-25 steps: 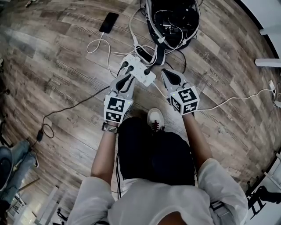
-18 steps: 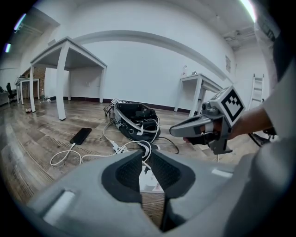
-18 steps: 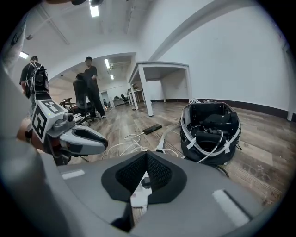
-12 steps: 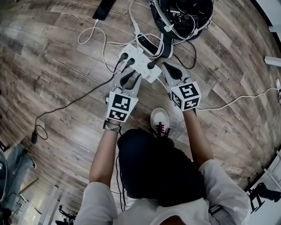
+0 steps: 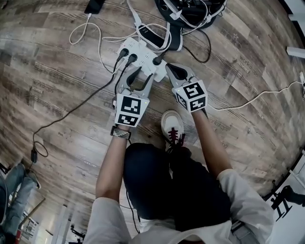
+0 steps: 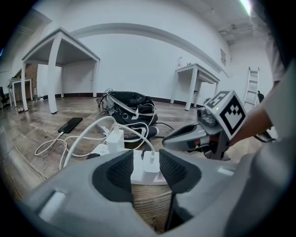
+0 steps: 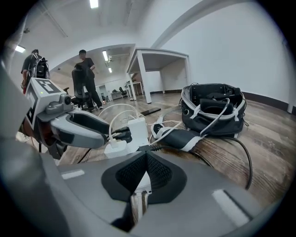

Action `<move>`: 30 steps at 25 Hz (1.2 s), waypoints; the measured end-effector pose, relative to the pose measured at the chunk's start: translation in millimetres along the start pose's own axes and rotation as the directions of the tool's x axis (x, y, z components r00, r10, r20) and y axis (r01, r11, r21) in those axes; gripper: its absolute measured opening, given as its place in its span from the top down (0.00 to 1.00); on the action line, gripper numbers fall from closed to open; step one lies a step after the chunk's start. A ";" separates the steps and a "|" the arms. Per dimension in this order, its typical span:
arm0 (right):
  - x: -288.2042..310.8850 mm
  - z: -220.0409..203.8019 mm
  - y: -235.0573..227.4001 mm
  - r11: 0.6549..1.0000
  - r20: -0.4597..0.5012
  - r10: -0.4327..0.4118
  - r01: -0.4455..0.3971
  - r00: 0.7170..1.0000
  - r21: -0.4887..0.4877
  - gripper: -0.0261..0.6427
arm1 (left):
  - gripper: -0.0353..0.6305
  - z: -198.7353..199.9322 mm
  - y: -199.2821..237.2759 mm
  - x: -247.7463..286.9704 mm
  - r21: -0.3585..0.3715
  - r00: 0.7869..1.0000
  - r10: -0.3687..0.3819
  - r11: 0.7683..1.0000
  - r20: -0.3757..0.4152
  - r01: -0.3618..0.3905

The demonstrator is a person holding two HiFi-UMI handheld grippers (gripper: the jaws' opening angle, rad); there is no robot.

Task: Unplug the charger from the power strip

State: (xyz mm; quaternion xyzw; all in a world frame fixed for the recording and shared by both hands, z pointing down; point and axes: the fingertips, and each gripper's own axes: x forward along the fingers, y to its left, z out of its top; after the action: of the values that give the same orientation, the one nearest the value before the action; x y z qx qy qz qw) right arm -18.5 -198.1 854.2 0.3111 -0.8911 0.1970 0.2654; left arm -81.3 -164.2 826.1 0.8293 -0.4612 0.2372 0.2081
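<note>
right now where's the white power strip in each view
head view: power strip upper middle, just below the black bag.
left gripper view: power strip low centre, between the fingers, which have just been opening.
right gripper view: mostly hidden by the shut fingers; a white sliver below them is apparently its end.
shared landmark: the black bag, beyond the strip in all three views.

In the head view, the top edge cuts off the phone [image 5: 94,5] and the black bag [image 5: 200,5]. The left edge cuts off someone's legs in jeans [image 5: 14,188]. In the right gripper view, the right claw [image 7: 144,155] hides most of the power strip [image 7: 142,183]. The two people [image 7: 85,76] far back are too small to see well.
</note>
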 end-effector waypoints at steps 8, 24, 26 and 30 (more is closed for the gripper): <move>10.5 -29.4 -2.3 0.999 -0.079 -0.019 0.021 0.997 0.025 0.96 | 0.69 -10.2 -1.0 17.0 0.007 0.999 -0.045 0.999 -0.008 0.045; 13.2 -42.6 -4.8 0.998 -0.094 -0.024 0.030 0.995 0.055 0.96 | 0.67 -22.0 -11.5 27.0 0.069 0.999 -0.018 0.997 -0.037 0.021; 13.9 -41.4 -5.2 0.998 -0.081 -0.030 0.035 0.996 0.061 0.96 | 0.66 -22.3 -6.6 31.9 0.065 0.999 -0.003 0.998 -0.039 0.005; 15.1 -41.8 -5.0 0.997 -0.091 -0.050 0.055 0.995 0.045 0.96 | 0.66 -25.5 -7.7 42.4 0.066 0.998 -0.003 0.998 -0.058 0.007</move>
State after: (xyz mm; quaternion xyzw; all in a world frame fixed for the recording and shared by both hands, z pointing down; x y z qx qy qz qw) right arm -10.6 -187.0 896.8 0.3314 -0.8648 0.2247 0.3028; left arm -60.3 -174.3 870.4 0.8296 -0.4448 0.2759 0.1946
